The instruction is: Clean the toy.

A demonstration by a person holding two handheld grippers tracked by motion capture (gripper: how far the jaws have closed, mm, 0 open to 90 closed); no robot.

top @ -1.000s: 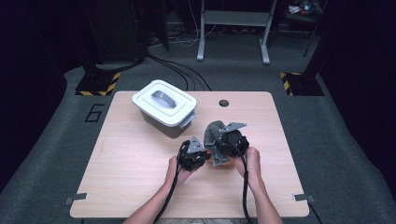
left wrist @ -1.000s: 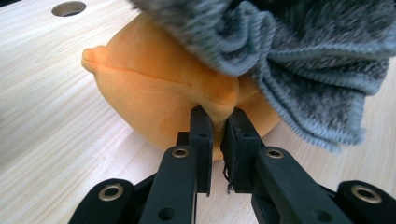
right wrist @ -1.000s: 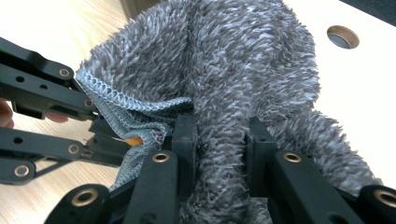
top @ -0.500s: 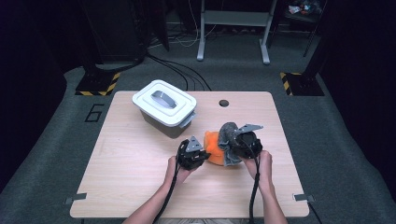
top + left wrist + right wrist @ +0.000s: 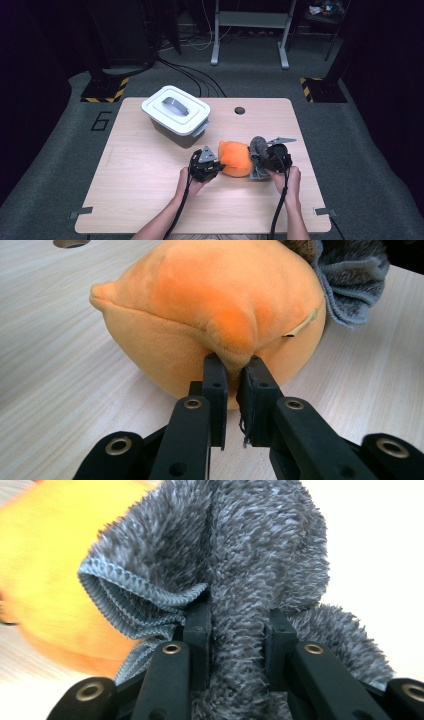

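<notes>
An orange plush toy lies on the wooden table, in front of the white lidded container and between the two grippers. A fold of its fabric is pinched by the left gripper, whose jaws are closed almost fully, with only the thin orange pleat between them. A bunched grey fuzzy cloth is clamped by the right gripper; its jaws are kept apart only by the thick wad of pile, and the cloth is seen pressed against the right side of the toy. The step in hand is judged to be the separating of cloth and toy, or the wiping of the toy with the cloth; which of the two cannot be told. For it to be done well, the toy should be anchored firmly by the left grip, since only a small pleat is held and could be pulled free. The cloth is best drawn away level and slowly, so that the toy is not dragged along or tipped. The container should be kept clear of both cables.
</notes>
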